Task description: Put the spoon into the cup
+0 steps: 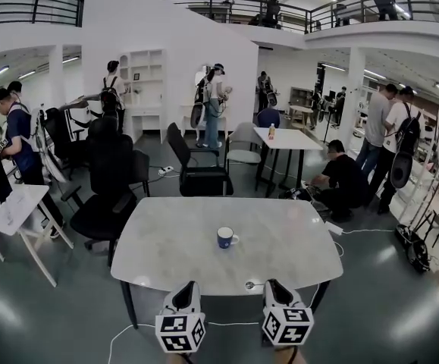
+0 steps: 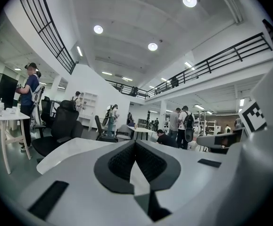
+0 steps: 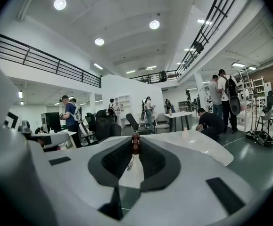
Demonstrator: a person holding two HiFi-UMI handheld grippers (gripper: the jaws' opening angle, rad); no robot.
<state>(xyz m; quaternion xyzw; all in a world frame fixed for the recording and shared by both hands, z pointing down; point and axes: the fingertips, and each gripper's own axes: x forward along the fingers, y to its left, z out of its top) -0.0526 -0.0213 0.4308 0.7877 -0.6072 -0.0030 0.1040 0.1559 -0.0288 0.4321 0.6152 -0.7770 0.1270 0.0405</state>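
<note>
Low in the frame, the right claw (image 3: 135,141) is shut on a spoon (image 3: 136,146) w/ a brown bead handle, poking up btw the tips. The left claw (image 2: 135,144) is shut too, nothing in it. The blue cup (image 1: 226,237) sits mid-frame on the white table (image 1: 166,249), well apart from both.

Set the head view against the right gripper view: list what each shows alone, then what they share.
Head view only: the blue cup mid-table, and both grippers from above, the left gripper and right gripper at the table's near edge. Right gripper view only: the spoon, brown-tipped, pinched between the jaws; I cannot pick out the cup there. Both: the table and the crouching person beyond it.
</note>
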